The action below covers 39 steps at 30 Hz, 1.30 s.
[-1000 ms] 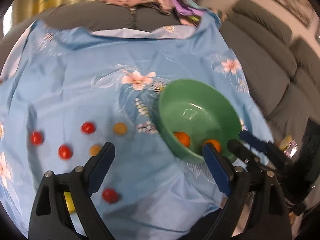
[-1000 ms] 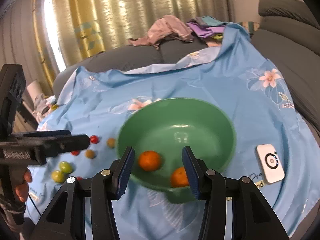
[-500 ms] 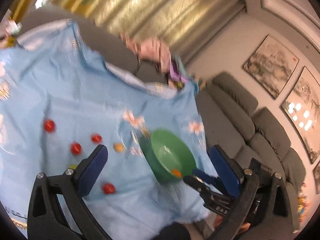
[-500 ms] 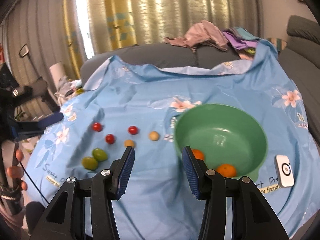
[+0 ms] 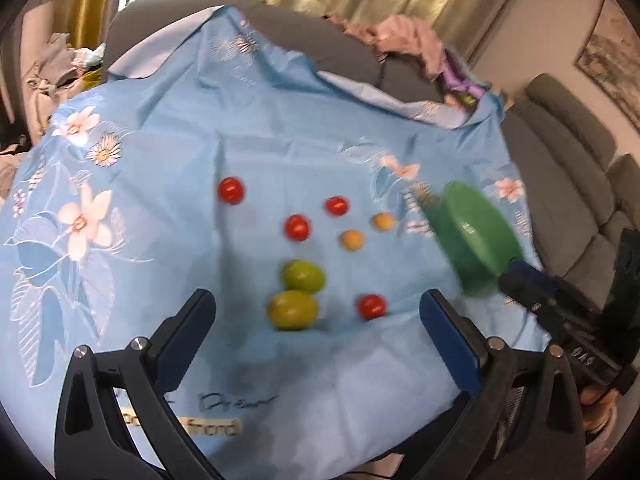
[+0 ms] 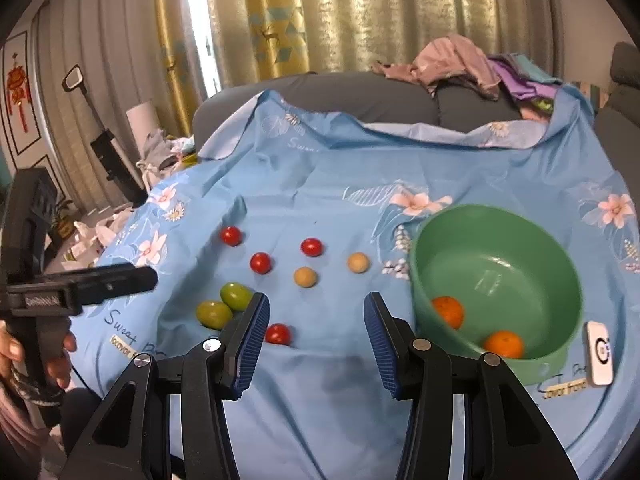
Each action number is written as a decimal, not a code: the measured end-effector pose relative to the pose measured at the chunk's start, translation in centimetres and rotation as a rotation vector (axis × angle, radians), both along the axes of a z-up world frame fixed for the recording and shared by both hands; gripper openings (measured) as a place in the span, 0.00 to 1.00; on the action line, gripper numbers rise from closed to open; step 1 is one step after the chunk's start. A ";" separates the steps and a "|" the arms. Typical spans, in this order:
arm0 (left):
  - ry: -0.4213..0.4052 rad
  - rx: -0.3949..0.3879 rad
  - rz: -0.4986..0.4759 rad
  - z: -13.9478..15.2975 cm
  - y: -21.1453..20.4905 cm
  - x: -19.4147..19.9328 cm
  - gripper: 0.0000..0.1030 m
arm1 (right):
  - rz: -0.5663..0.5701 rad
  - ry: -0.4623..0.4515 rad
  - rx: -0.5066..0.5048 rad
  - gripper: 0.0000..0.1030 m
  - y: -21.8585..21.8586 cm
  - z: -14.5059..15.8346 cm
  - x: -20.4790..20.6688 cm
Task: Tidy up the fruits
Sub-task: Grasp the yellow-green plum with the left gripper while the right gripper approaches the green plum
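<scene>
A green bowl [image 6: 496, 280] stands on the blue floral cloth at the right and holds two oranges [image 6: 448, 311]. It also shows at the right of the left wrist view [image 5: 476, 236]. Left of it lie several red tomatoes [image 6: 261, 262], two small tan fruits [image 6: 305, 277] and two green fruits [image 6: 236, 296]. In the left wrist view the green fruits [image 5: 294, 309] lie just ahead of my open, empty left gripper [image 5: 316, 328]. My right gripper [image 6: 316, 332] is open and empty, above the cloth near the closest tomato [image 6: 278, 334].
A small white device [image 6: 598, 352] lies right of the bowl near the cloth's front edge. Clothes [image 6: 460, 60] are piled on the grey sofa behind. The left gripper's body [image 6: 80, 284] reaches in from the left of the right wrist view.
Both grippers have pulled back from the bowl and swung left toward the loose fruit. The left gripper now faces the green fruits. Nothing was picked up.
</scene>
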<state>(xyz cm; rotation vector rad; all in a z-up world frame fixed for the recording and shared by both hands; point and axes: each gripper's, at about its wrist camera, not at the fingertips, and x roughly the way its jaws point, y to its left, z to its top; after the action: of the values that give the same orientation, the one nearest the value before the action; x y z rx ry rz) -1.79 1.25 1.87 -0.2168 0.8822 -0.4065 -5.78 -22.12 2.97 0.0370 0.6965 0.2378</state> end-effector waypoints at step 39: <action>0.143 0.334 -0.070 -8.7 -3.5 4.3 0.57 | 0.151 0.193 0.126 0.48 2.8 -5.3 5.8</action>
<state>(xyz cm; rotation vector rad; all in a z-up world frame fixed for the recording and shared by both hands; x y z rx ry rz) 2.55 -2.27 -6.85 0.0944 1.0862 -0.3052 0.03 -19.37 -2.35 0.1294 0.8773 0.4271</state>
